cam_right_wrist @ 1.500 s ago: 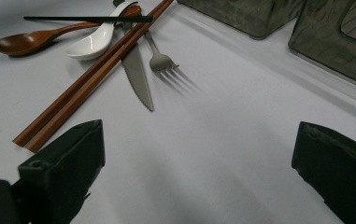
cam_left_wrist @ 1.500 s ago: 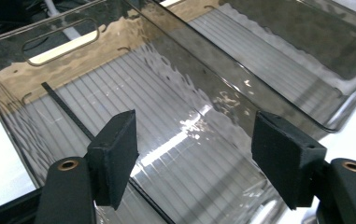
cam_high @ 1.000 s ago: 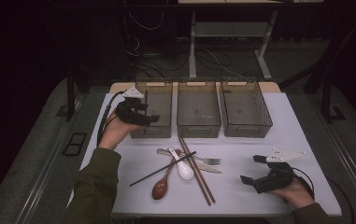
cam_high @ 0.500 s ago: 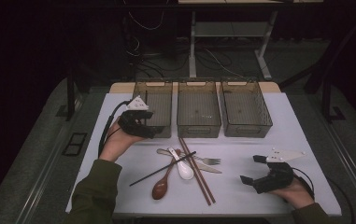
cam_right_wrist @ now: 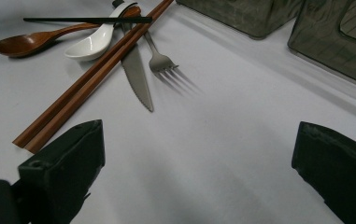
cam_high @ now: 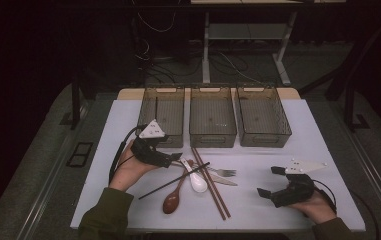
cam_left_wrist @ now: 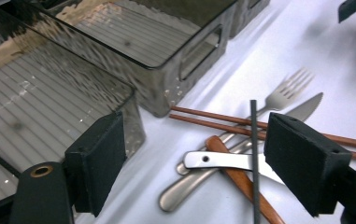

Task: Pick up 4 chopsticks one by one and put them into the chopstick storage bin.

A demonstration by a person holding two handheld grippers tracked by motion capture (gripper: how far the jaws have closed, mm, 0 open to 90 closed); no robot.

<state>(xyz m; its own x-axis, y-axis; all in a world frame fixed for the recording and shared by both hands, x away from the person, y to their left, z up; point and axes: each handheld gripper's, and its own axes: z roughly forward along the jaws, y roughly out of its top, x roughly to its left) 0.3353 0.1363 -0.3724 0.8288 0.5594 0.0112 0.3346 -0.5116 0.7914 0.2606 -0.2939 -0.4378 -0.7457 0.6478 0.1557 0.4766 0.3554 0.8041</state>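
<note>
A pile of cutlery lies mid-table: a wooden spoon [cam_high: 170, 202], a white spoon [cam_high: 198, 181], a black chopstick [cam_high: 173, 181], a pair of brown chopsticks [cam_high: 210, 190], a fork [cam_high: 224, 172] and a knife [cam_high: 226, 181]. My left gripper [cam_high: 174, 158] hovers open at the pile's left end. In the left gripper view its jaws [cam_left_wrist: 201, 168] straddle the black chopstick [cam_left_wrist: 253, 154], the wooden spoon's handle [cam_left_wrist: 241, 182] and the metal handles without touching them. My right gripper [cam_high: 270, 181] rests open on bare table at the front right, with nothing between its fingers [cam_right_wrist: 63, 172].
Three clear smoky bins stand in a row at the back: left [cam_high: 161, 115], middle [cam_high: 212, 116], right [cam_high: 263, 116]. The left bin's near corner [cam_left_wrist: 129, 116] is close to my left jaw. The white table [cam_high: 298, 150] drops to dark floor on all sides.
My left gripper has come away from the front of the left bin, down and toward the cutlery pile. The right gripper has stayed put.
</note>
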